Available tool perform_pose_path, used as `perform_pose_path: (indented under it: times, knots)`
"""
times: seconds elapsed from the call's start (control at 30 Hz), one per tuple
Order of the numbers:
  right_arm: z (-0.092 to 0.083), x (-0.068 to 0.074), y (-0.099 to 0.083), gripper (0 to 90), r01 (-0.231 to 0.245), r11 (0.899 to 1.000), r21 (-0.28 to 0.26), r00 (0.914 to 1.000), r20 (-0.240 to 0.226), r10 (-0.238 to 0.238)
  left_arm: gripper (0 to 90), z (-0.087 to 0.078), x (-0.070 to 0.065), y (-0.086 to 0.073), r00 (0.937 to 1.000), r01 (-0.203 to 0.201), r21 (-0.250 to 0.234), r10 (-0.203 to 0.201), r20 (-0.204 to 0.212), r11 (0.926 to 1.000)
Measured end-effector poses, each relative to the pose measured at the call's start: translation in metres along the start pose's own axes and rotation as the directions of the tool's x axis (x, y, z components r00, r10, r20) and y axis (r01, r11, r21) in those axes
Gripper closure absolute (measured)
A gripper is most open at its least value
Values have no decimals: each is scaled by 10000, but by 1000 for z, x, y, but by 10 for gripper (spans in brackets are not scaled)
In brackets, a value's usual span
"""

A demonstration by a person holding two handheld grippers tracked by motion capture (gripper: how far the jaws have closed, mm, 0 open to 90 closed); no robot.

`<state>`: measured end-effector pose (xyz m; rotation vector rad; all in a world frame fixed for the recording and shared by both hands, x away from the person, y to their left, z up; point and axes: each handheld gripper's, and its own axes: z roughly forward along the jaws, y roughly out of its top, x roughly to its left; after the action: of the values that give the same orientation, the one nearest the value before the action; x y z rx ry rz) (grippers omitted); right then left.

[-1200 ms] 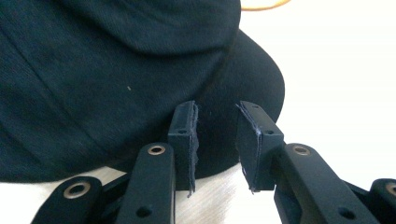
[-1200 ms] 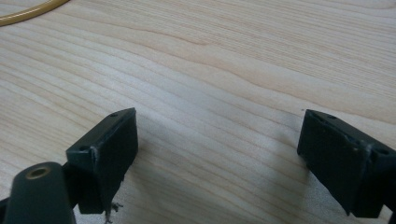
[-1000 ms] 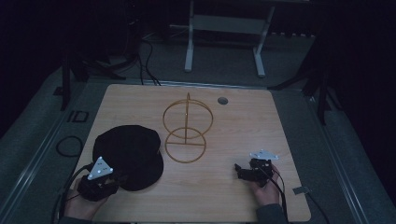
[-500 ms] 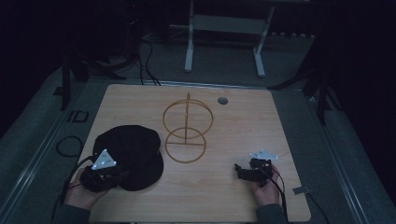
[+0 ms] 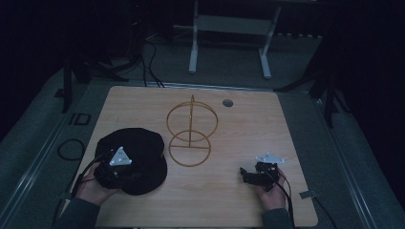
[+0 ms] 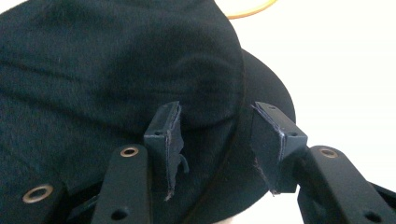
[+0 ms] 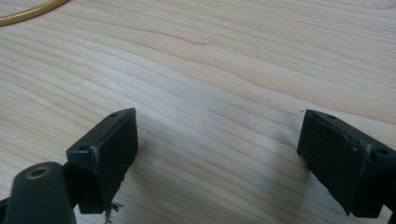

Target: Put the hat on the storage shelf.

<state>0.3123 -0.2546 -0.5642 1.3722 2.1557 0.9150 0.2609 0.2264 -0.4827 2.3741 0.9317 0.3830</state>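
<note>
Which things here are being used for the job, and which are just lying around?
For the job:
black hat
left gripper, open over the hat's brim, jaws just opened
gold wire stand, probably

Lying about:
round grommet in the table
black cable loop on the floor

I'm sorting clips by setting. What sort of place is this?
Probably a dim lab or recording studio: a lone wooden table on grey carpet, loose cables on the floor, and a white metal stand behind.

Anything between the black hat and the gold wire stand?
Nothing visible. The black hat lies left of the gold wire stand, with bare table around them. The left hand-held gripper, jaws just opened, sits over the hat's brim without pressing on it.
</note>
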Motion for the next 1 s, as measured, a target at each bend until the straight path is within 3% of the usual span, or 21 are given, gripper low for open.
perform_pose_path:
  times: [0.2,0.47,0.83,1.0]
  knots:
    - [0,0,0,125,-2,10000,-3,10000,11,2,534,10,1,11,9998,-187,595,183,73,9981]
    - [0,0,0,125,-4,10000,-3,10000,12,4,528,27,8,21,9994,-296,1524,261,249,9879]
    - [0,0,0,125,0,10000,-8,10000,19,0,539,40,20,28,9927,-115,2193,-153,1198,9756]
    - [0,0,0,125,2,10000,-10,10000,19,-2,555,44,26,29,9828,-3,2399,-440,1795,9708]
